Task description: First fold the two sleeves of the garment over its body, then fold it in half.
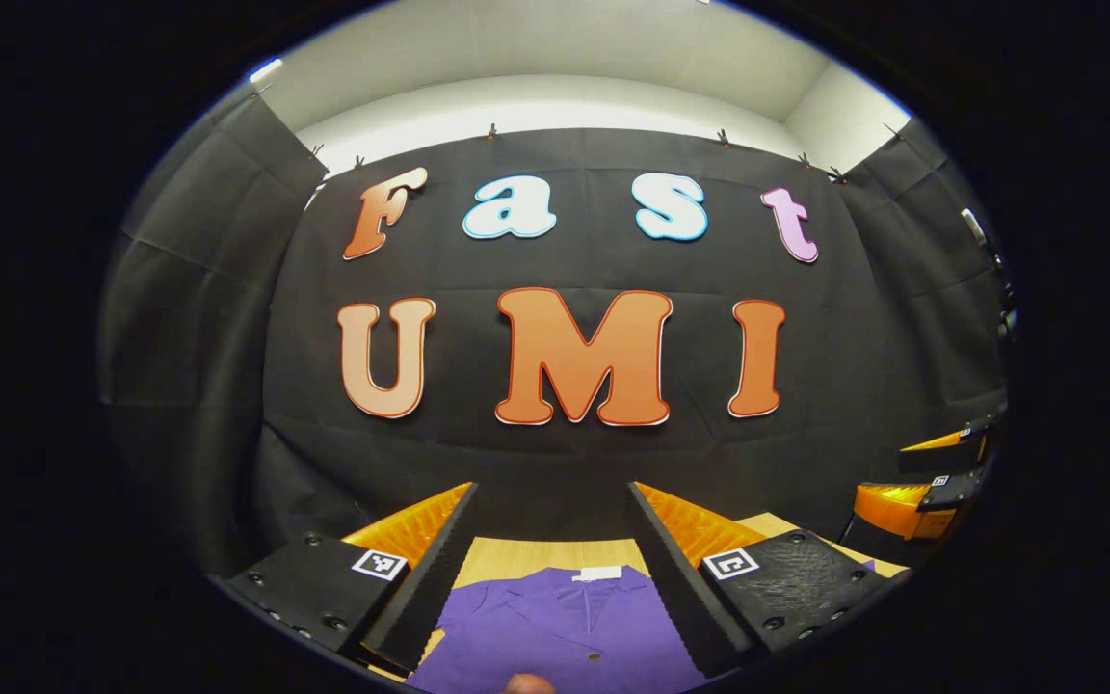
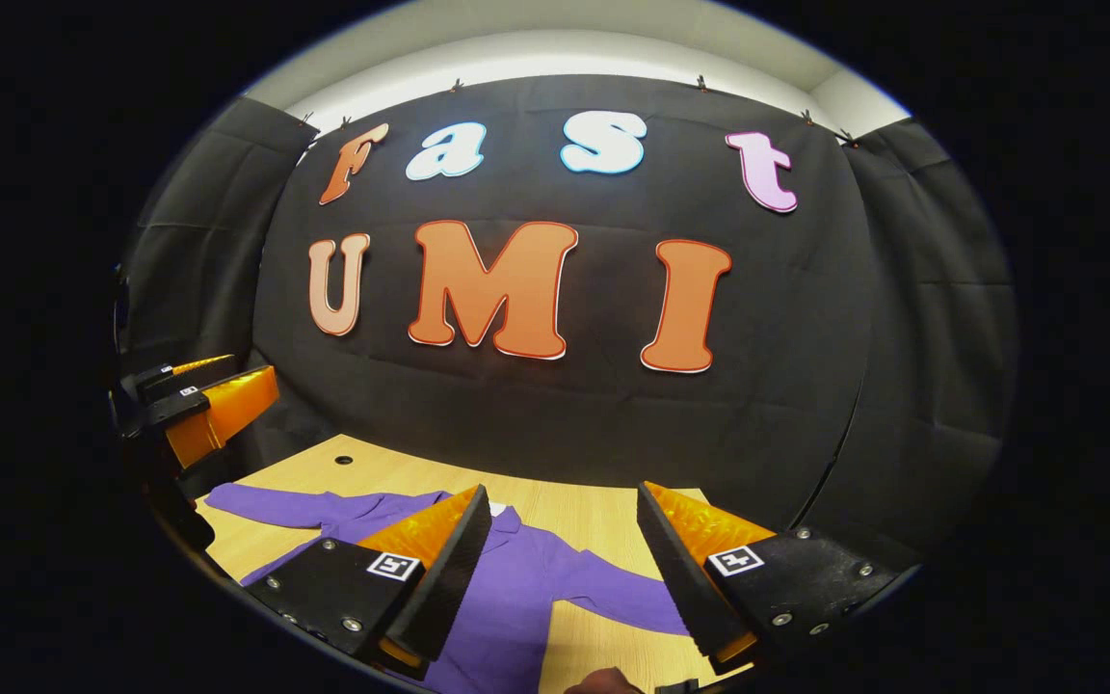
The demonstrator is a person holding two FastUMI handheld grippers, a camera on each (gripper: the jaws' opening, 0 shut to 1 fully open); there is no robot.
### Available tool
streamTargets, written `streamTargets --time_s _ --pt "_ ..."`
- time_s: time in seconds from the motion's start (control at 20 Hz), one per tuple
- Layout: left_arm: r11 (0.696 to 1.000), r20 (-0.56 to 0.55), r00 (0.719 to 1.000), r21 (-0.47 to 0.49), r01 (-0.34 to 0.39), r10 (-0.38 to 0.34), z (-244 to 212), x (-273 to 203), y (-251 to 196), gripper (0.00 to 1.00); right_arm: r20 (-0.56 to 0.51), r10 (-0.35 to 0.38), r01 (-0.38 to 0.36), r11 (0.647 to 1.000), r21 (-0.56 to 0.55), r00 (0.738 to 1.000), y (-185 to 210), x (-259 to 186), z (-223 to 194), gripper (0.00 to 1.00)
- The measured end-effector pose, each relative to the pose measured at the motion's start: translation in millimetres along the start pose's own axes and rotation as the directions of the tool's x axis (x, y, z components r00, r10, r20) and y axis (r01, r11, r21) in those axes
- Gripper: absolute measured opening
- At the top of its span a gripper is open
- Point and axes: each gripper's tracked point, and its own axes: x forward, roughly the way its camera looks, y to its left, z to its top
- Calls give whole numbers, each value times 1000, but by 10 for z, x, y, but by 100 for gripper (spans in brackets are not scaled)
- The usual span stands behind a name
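A purple collared shirt [image 1: 565,627] lies flat on the wooden table [image 1: 536,554], its collar and white label toward the wall. My left gripper [image 1: 555,559] hovers open above the collar, nothing between its fingers. In the right gripper view the shirt [image 2: 526,588] spreads with one sleeve [image 2: 276,506] stretched left and the other sleeve [image 2: 622,598] reaching right. My right gripper [image 2: 565,569] is open above the shirt's right shoulder, holding nothing. The left gripper [image 2: 198,400] hangs at the left edge of the right gripper view; the right gripper [image 1: 931,482] shows at the right edge of the left gripper view.
The table [image 2: 574,511] ends close to the black cloth wall behind it. A small round hole [image 2: 343,460] sits in the tabletop near the far left corner. Part of a hand [image 2: 603,682] shows at the bottom edge.
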Motion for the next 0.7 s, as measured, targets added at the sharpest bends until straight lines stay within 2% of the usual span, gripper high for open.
streamTargets --time_s 0.35,0.45,0.6,0.7 --pt "998 22 998 32 -59 58 -72 140 -107 95 -9 48 -48 999 5 999 -59 306 -191 93" --pt "997 13 997 38 -71 70 -104 194 -109 95 -53 15 -15 1000 2 998 -201 386 -345 93" --pt "997 33 998 61 -49 47 -38 285 -142 96 -80 -53 54 998 19 995 -451 493 -499 93" --pt "997 33 999 66 -30 28 -35 398 -141 96 -135 -113 119 992 32 984 -636 563 -676 93"
